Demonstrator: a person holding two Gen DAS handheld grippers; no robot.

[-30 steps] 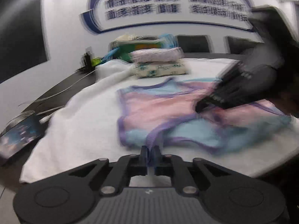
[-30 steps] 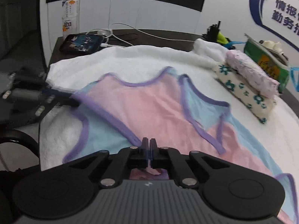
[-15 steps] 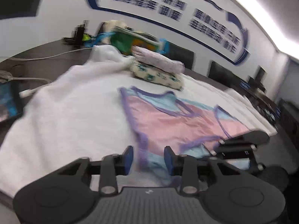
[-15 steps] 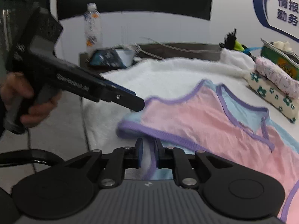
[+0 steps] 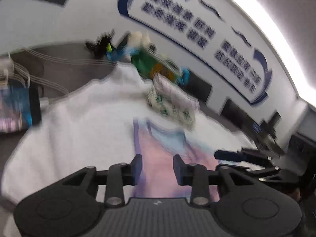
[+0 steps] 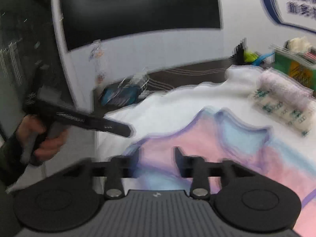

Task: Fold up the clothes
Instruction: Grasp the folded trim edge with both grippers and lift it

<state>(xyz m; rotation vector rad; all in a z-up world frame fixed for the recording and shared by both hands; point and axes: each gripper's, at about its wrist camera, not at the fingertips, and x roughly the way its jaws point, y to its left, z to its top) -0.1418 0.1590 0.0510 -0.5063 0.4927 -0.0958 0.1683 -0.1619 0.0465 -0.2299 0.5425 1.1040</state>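
A pink and light-blue tank top with purple trim [image 5: 158, 150] lies on a white towel [image 5: 85, 118]; it also shows in the right wrist view [image 6: 227, 144]. My left gripper [image 5: 157, 165] is open and empty above the garment's near edge. My right gripper [image 6: 157, 162] is open and empty over the garment's folded lower edge. The left gripper also shows in the right wrist view [image 6: 110, 127], held in a hand at the towel's left edge. The right gripper shows in the left wrist view [image 5: 233, 156] at the right. Both views are blurred.
Two folded garments [image 5: 173, 102] are stacked at the back of the towel [image 6: 284, 100]. A green box [image 5: 152, 65] stands behind them. A phone [image 5: 15, 106] with cables lies on the dark table [image 5: 65, 69] to the left. A bottle [image 6: 97, 65] stands by the wall.
Both grippers have let go of the tank top and opened. Both have pulled back and lifted, and the garment now lies on the towel.
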